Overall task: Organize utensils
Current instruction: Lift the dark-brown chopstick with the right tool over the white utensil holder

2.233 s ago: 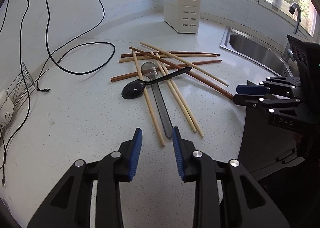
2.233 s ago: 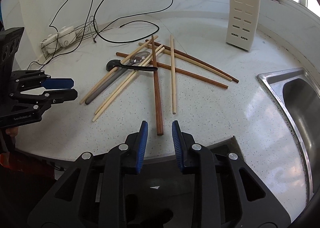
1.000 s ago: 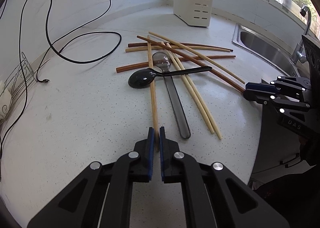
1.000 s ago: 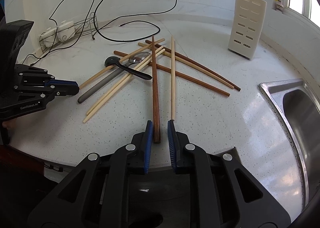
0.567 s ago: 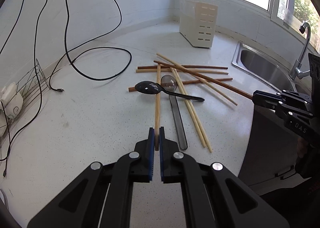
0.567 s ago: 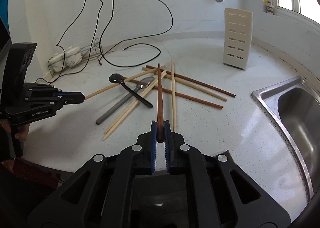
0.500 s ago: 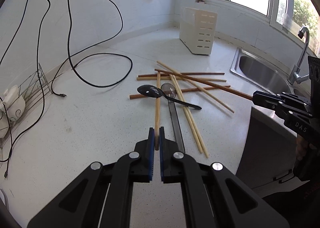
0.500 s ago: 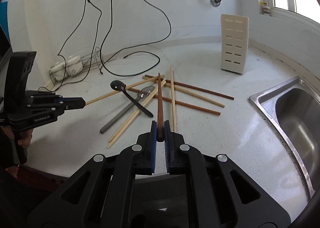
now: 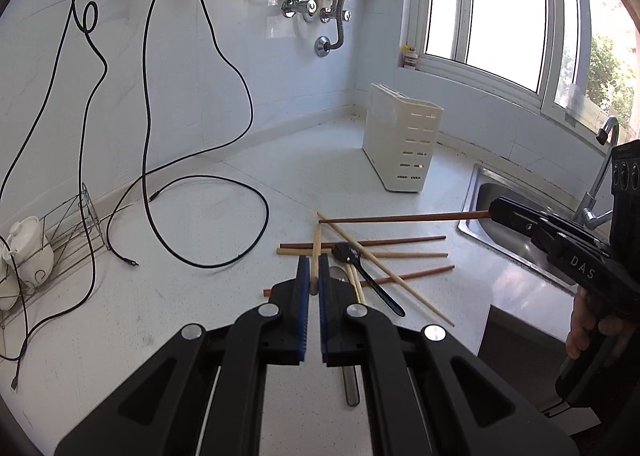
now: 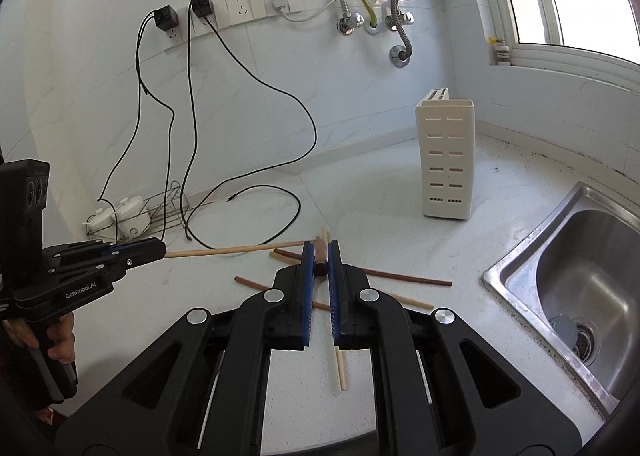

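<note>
My left gripper (image 9: 314,269) is shut on the near end of a light wooden chopstick (image 9: 317,246), held off the counter and pointing away. The same left gripper (image 10: 160,251) and chopstick (image 10: 236,250) show at the left in the right wrist view. My right gripper (image 10: 320,253) is shut on the end of a dark brown chopstick (image 10: 321,266). In the left wrist view that right gripper (image 9: 495,211) holds this dark chopstick (image 9: 400,219) level above the pile. Several chopsticks (image 9: 400,255), a black spoon (image 9: 362,270) and a grey-handled spoon (image 9: 352,384) lie on the white counter. A cream slotted utensil holder (image 9: 404,144) stands upright at the back.
A steel sink (image 10: 580,276) is set into the counter on the right, with a tap (image 9: 600,176). Black cables (image 10: 280,216) loop over the counter from wall sockets. A wire rack with white teapots (image 10: 120,216) stands at the back left. A hand (image 9: 592,330) grips the right tool.
Both grippers went from open to shut on a chopstick each, then rose, lifting the light and the dark chopstick off the pile. The black spoon shifted.
</note>
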Demonstrator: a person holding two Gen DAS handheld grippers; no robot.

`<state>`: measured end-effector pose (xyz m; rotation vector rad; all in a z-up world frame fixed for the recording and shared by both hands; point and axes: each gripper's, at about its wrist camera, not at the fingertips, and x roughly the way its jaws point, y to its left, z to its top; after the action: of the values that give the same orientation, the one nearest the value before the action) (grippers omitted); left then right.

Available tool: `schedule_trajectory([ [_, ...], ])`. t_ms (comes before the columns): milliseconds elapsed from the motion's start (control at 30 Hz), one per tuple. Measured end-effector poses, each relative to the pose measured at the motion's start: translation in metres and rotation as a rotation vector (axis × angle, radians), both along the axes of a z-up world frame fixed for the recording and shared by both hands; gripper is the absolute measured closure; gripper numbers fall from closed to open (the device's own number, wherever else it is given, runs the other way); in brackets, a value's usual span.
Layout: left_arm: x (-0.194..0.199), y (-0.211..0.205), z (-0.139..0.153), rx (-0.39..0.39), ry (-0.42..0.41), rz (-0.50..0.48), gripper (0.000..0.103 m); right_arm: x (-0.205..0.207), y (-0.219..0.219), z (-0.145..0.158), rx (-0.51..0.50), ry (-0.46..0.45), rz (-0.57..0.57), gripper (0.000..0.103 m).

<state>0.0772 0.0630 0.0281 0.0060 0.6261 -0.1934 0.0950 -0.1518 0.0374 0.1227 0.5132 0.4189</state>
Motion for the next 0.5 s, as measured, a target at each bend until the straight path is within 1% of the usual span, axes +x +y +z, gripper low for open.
schedule_trajectory([
  [67,0.006,0.003,0.007,-0.025,-0.015,-0.004,0.099,0.006,0.000,0.005,0.001,-0.008,-0.024,0.097],
  [133,0.013,0.003,0.013,-0.013,-0.031,0.001,0.099,0.012,0.001,0.009,-0.002,-0.013,-0.043,0.097],
  [233,0.027,0.005,0.020,-0.024,-0.041,-0.009,0.099,0.022,0.000,0.016,-0.004,-0.027,-0.062,0.097],
  [367,0.043,0.003,0.030,-0.032,-0.051,0.008,0.099,0.038,-0.007,0.027,0.006,-0.049,-0.057,0.097],
  [500,0.057,-0.002,0.041,-0.033,-0.067,0.043,0.099,0.058,-0.017,0.038,0.022,-0.084,-0.019,0.097],
])
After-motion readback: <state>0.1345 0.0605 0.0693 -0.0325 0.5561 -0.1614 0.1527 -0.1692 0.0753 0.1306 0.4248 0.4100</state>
